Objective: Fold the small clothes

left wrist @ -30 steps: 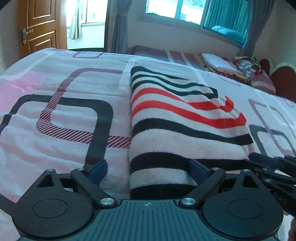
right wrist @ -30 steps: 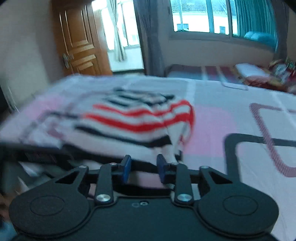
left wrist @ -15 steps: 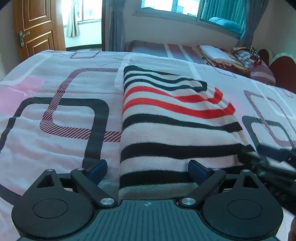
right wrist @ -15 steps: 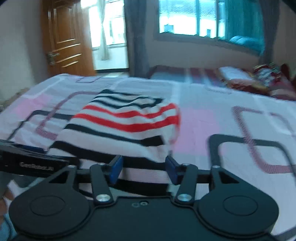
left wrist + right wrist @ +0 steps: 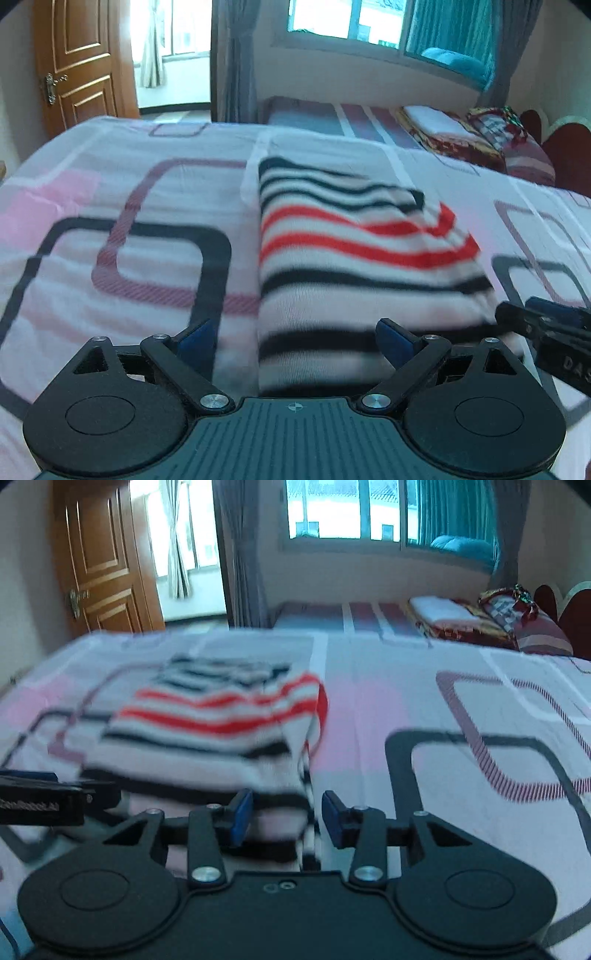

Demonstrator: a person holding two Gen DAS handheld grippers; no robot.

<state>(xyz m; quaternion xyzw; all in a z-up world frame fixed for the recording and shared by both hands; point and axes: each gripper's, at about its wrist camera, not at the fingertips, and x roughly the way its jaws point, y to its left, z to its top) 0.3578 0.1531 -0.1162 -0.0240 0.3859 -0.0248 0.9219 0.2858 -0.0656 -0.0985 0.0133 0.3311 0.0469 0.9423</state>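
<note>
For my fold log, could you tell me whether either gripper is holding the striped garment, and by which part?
Nothing is held: the left gripper stands open, and the right gripper's jaws are closing but clear of the striped garment.

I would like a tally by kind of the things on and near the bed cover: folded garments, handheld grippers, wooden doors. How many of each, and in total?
Folded striped knit garment in white, black and red: 1
Handheld black grippers with blue pads: 2, the left gripper and the right gripper
Brown wooden door: 1
Total: 4

Ribbed knit striped garment (image 5: 354,266) lies on smooth printed cotton bedsheet (image 5: 122,229); varnished wooden door (image 5: 79,66) behind.
</note>
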